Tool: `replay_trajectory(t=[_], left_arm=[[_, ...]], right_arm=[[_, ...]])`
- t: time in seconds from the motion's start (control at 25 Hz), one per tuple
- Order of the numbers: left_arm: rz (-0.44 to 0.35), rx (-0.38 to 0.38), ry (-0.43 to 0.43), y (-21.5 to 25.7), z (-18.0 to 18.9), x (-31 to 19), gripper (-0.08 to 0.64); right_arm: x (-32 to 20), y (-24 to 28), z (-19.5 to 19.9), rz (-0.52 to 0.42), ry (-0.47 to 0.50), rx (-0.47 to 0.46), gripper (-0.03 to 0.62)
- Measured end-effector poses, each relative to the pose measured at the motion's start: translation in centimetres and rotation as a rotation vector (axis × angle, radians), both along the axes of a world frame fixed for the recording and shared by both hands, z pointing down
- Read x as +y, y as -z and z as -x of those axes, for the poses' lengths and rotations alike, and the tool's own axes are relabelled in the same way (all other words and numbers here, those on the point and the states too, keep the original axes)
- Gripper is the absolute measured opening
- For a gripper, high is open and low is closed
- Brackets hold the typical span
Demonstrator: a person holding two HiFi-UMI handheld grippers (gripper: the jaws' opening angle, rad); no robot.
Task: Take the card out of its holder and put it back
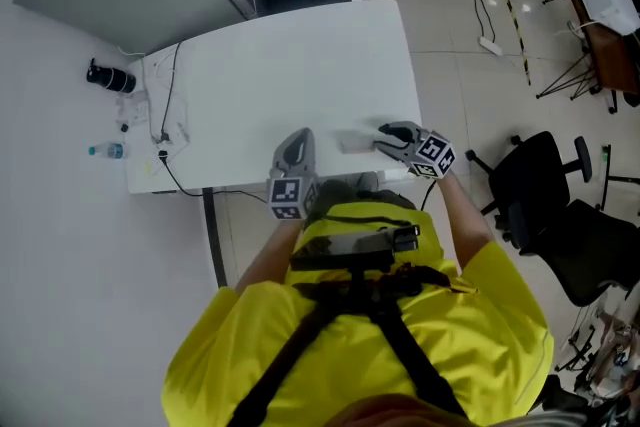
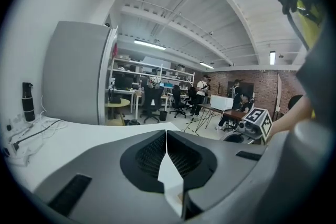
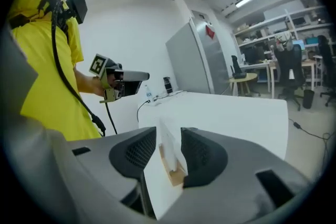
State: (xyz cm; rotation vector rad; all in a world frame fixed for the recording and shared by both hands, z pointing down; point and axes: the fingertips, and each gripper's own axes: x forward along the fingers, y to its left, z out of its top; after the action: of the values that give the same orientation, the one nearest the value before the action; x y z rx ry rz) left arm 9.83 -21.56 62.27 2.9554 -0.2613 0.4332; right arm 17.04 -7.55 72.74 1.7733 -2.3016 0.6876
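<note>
My left gripper (image 1: 296,143) is over the near edge of the white table (image 1: 290,65), pointing away from me. Its jaws are shut on a thin white card (image 2: 170,181), seen edge-on between the pads in the left gripper view. The card holder (image 1: 354,143) stands on the table just right of it. It is a white block with a wooden base (image 3: 173,171). My right gripper (image 1: 385,137) reaches in from the right and stands open, with the holder between its pads (image 3: 202,152) and a gap on the left side. In the right gripper view, the left gripper (image 3: 123,78) is at the left.
A black bottle (image 1: 110,76), a small water bottle (image 1: 105,151) and cables (image 1: 165,130) lie at the table's left end. Black office chairs (image 1: 545,190) stand on the floor to the right. Desks and people fill the room beyond.
</note>
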Motion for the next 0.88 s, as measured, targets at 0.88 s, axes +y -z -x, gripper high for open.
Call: replay_trajectory(t=[0.88], left_arm=[[-0.026, -0.075, -0.122, -2.3, -0.2, 0.2, 0.002]], right_arm=[[-1.4, -2.0, 1.1, 0.004, 0.244, 0.019, 0.018]])
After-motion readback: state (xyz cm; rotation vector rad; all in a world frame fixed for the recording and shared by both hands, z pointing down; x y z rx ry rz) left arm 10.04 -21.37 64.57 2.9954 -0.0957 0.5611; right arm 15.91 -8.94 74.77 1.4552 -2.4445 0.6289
